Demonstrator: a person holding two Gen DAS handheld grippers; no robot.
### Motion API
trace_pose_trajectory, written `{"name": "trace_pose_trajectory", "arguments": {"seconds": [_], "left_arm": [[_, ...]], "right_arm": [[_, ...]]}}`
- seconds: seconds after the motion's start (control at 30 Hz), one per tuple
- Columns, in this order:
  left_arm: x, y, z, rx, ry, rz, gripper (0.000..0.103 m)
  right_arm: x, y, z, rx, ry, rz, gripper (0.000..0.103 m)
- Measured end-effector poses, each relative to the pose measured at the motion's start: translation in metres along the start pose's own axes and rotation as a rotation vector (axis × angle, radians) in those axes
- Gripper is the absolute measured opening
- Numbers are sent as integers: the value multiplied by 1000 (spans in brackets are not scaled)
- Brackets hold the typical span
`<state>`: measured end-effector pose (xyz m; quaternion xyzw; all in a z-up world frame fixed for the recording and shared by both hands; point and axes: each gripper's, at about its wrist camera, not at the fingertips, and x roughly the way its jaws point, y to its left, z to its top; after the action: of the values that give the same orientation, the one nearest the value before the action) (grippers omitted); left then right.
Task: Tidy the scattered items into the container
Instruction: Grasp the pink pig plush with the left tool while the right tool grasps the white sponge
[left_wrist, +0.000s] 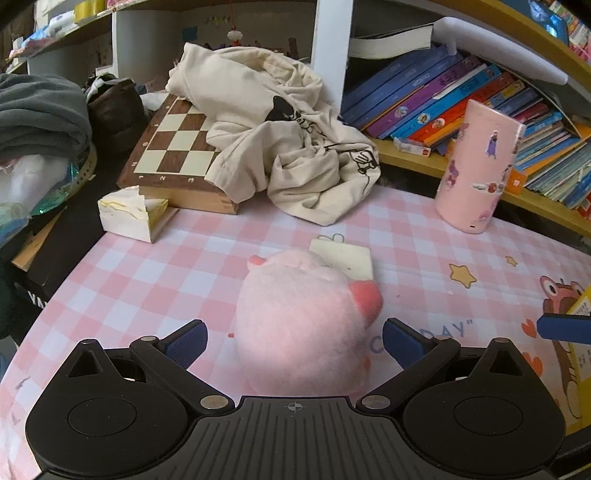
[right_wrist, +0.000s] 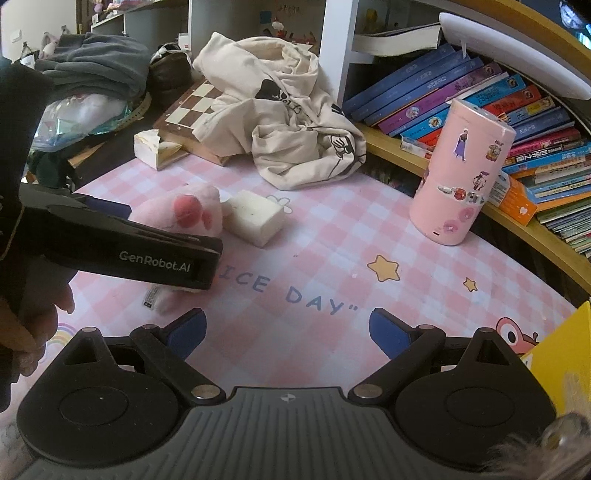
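A pink plush toy (left_wrist: 299, 325) lies on the pink checked mat (left_wrist: 147, 273), between the wide-open jaws of my left gripper (left_wrist: 295, 341), whose blue pads stand apart from its sides. A cream sponge block (left_wrist: 345, 258) lies just behind the plush. In the right wrist view the plush (right_wrist: 184, 212) and sponge block (right_wrist: 255, 218) lie at centre left, with the left gripper body (right_wrist: 155, 254) over the plush. My right gripper (right_wrist: 288, 330) is open and empty above the mat (right_wrist: 332, 258). A yellow container edge (right_wrist: 565, 354) shows at the right.
A tall pink cylinder with stickers (left_wrist: 480, 170) stands at the right. A crumpled cream garment (left_wrist: 288, 129) lies over a chessboard box (left_wrist: 173, 147). A small cream box (left_wrist: 129, 214) sits at the left. Books fill the shelf (left_wrist: 480, 92) behind.
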<state>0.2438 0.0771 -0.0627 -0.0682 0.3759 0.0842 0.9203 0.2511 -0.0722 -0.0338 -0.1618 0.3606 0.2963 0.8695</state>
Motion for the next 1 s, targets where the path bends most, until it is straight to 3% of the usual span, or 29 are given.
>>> {"name": "trace_pose_trajectory", "arguments": {"seconds": [0.2, 0.3, 0.37, 0.47, 0.63, 1.0], "left_arm": [[12, 6, 0, -40, 37, -3, 97], [17, 8, -2, -71, 55, -18, 86], [19, 9, -4, -80, 65, -39, 72], [18, 12, -5, -87, 72, -82, 64], [10, 25, -5, -136, 69, -123, 62], [-13, 67, -12, -244, 56, -77, 62]], "right_arm": [[9, 0, 2, -5, 15, -1, 96], [13, -1, 3, -6, 22, -3, 96], [15, 0, 4, -8, 25, -3, 96], [17, 1, 7, -17, 21, -1, 96], [21, 4, 12, -32, 23, 9, 96], [39, 12, 25, -53, 24, 40, 96]]}}
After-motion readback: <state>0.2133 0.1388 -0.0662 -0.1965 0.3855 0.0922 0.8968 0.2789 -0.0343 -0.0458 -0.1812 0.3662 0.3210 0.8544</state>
